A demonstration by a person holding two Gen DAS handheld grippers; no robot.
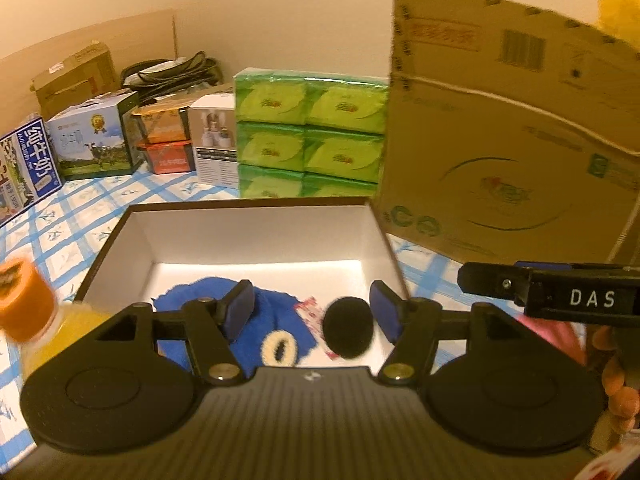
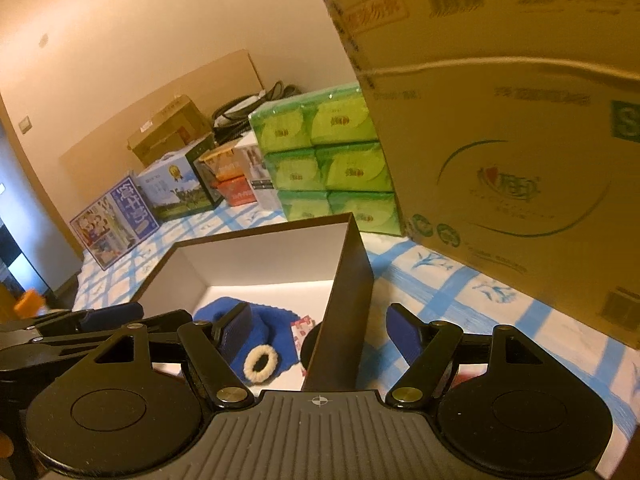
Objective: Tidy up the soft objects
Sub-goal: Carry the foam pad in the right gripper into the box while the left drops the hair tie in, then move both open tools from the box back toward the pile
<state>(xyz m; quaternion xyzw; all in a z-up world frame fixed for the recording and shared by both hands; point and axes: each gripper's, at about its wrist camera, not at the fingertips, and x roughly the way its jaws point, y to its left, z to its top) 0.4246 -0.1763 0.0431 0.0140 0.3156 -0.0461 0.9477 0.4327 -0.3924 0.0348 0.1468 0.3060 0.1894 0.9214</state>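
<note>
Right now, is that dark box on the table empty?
No. The open box holds a blue cloth, a cream fuzzy ring and a black foam ball.

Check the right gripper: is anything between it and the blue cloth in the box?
Yes. In the right wrist view the box's dark side wall stands edge-on between the open fingers of the right gripper, with the blue cloth just beyond it, inside the box. The left gripper faces the cloth with nothing visible between.
</note>
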